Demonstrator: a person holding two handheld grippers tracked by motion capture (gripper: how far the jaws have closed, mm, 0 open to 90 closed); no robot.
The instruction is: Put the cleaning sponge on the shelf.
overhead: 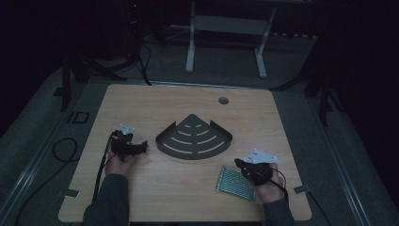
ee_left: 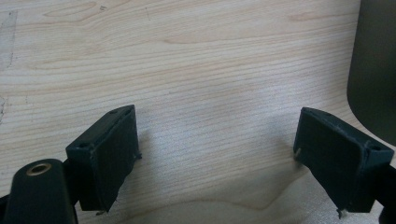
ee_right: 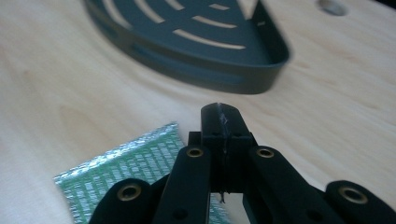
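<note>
- Pale wood with a fine grain makes up the table (overhead: pixel 188 188), which has a small round hole (overhead: pixel 223 100) near its far edge
- Dark metal, shaped like a quarter-circle fan with curved slots in its floor and a low wall round it, the corner shelf (overhead: pixel 194 136) lies flat near the middle of the table, its point towards the far side
- The green mesh-patterned pouch (overhead: pixel 236 183) lies flat on the near right part of the table, apart from the shelf and nearer the person
- The left gripper (overhead: pixel 141 147) is held low over the wood to the left of the shelf, pointing towards it; in the left gripper view its two black jaws stand wide apart with bare table between them, and the shelf's dark wall (ee_left: pixel 373 70) shows at the right edge
- The right gripper (overhead: pixel 238 163) sits at the pouch's right side, just above its far corner; in the right gripper view its jaws are pressed together with nothing visible between them, the pouch (ee_right: pixel 126 168) lying just to their left and the shelf (ee_right: pixel 196 42) beyond
- A sleeve (overhead: pixel 108 202) covers the left forearm coming in from the bottom edge
</note>
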